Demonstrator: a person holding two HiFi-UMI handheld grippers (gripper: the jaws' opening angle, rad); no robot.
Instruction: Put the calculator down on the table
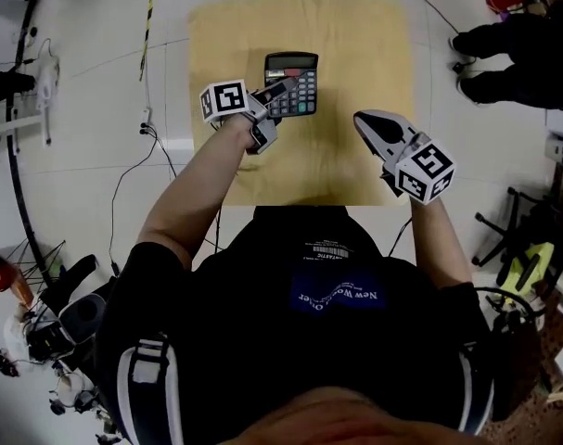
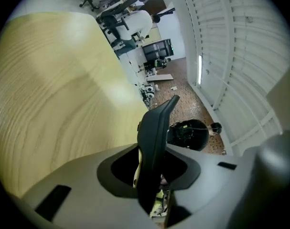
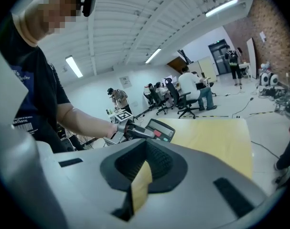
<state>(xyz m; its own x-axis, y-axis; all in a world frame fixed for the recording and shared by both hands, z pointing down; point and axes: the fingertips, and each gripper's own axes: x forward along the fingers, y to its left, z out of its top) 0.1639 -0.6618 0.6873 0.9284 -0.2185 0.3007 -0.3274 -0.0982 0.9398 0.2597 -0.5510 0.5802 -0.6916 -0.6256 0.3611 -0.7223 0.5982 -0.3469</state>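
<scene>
A dark calculator (image 1: 298,86) with a grey display is over the far middle of the light wooden table (image 1: 355,35). My left gripper (image 1: 277,91) is shut on its left edge. In the left gripper view the calculator (image 2: 154,132) stands edge-on between the jaws, with the table top (image 2: 54,104) close on the left. The right gripper view shows the calculator (image 3: 160,129) held by the left gripper (image 3: 130,130) just above the table (image 3: 216,132). My right gripper (image 1: 366,125) hovers over the table's near right part, jaws together, nothing in them.
A person's dark legs and shoes (image 1: 504,58) stand on the floor past the table's far right corner. Cables (image 1: 160,146) run along the floor on the left. Gear clutters the floor at the near left (image 1: 40,332) and right (image 1: 527,262). Office chairs and people (image 3: 192,92) sit beyond the table.
</scene>
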